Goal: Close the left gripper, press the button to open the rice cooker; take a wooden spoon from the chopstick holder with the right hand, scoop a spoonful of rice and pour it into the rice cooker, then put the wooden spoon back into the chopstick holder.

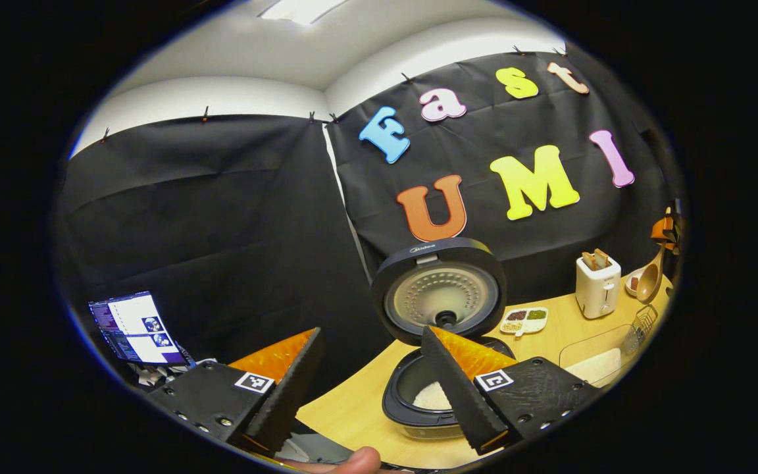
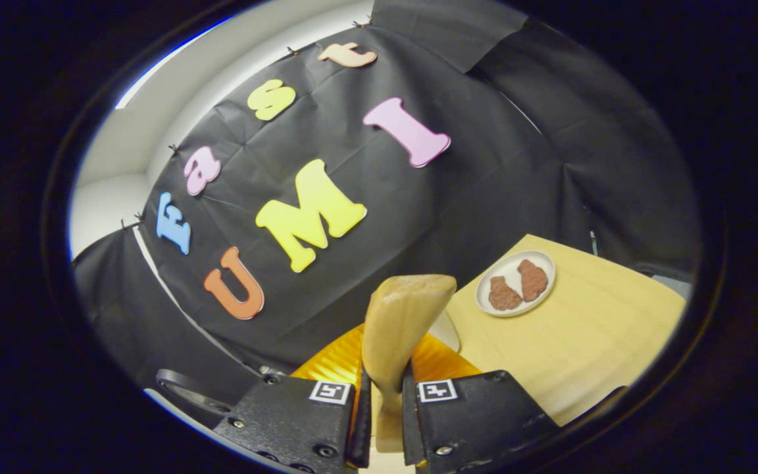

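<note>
Right claw (image 2: pixel 382 411) pinches my wooden spoon (image 2: pixel 400 322) at the handle; light, stiff, smooth, may pivot. Left claw (image 1: pixel 369 388) spread.

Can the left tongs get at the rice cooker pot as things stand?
Probably yes: the rice cooker lid stands open, the pot lies just beyond the open left tongs, and nothing sits between. The right tongs hold the wooden spoon elsewhere.

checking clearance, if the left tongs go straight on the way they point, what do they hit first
Likely the rice cooker's raised lid, dead ahead between the open left tongs; depth is unclear.
</note>
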A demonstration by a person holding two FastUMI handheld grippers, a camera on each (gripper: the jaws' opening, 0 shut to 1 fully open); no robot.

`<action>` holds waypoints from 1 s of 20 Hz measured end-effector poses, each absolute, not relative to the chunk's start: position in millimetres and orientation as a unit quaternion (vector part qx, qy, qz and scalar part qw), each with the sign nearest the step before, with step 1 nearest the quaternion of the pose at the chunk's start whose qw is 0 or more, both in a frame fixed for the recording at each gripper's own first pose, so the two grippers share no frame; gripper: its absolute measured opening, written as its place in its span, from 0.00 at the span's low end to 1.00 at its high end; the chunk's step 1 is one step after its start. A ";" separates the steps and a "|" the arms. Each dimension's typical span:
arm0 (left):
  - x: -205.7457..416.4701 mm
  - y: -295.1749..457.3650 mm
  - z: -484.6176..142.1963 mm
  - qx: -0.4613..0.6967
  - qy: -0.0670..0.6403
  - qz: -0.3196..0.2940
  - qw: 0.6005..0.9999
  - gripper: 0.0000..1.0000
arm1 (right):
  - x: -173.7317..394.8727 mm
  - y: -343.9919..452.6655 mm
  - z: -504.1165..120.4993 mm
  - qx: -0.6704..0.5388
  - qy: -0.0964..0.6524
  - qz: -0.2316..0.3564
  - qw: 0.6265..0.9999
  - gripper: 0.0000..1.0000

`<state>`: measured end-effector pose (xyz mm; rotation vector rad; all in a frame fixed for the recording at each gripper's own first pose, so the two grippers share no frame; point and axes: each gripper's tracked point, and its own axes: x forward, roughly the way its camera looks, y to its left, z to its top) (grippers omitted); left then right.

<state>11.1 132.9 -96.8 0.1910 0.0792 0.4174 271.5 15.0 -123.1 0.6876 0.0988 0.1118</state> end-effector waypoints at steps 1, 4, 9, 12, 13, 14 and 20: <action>11.3 130.0 -96.1 0.095 0.037 0.206 0.973 0.95 | 274.6 7.3 -132.3 0.333 0.052 0.052 0.940 0.24; 9.4 123.5 -91.9 0.096 0.035 0.201 0.974 0.95 | 292.9 -7.1 -157.8 0.324 0.058 0.039 0.943 0.24; 14.1 111.6 -93.7 0.106 0.037 0.192 0.975 0.95 | 300.4 -15.0 -199.4 0.299 0.076 0.025 0.951 0.24; 15.7 105.7 -96.5 0.112 0.040 0.186 0.975 0.95 | 303.1 -12.6 -220.2 0.294 0.087 0.022 0.952 0.24; 16.0 103.6 -98.8 0.111 0.045 0.184 0.976 0.95 | 304.8 -14.5 -228.7 0.286 0.090 0.018 0.954 0.24; 16.2 102.0 -99.8 0.111 0.046 0.182 0.976 0.95 | 304.8 -15.0 -234.8 0.280 0.092 0.016 0.956 0.24; 19.9 94.6 -98.4 0.118 0.043 0.175 0.976 0.95 | 300.3 -16.3 -267.5 0.274 0.108 0.004 0.956 0.24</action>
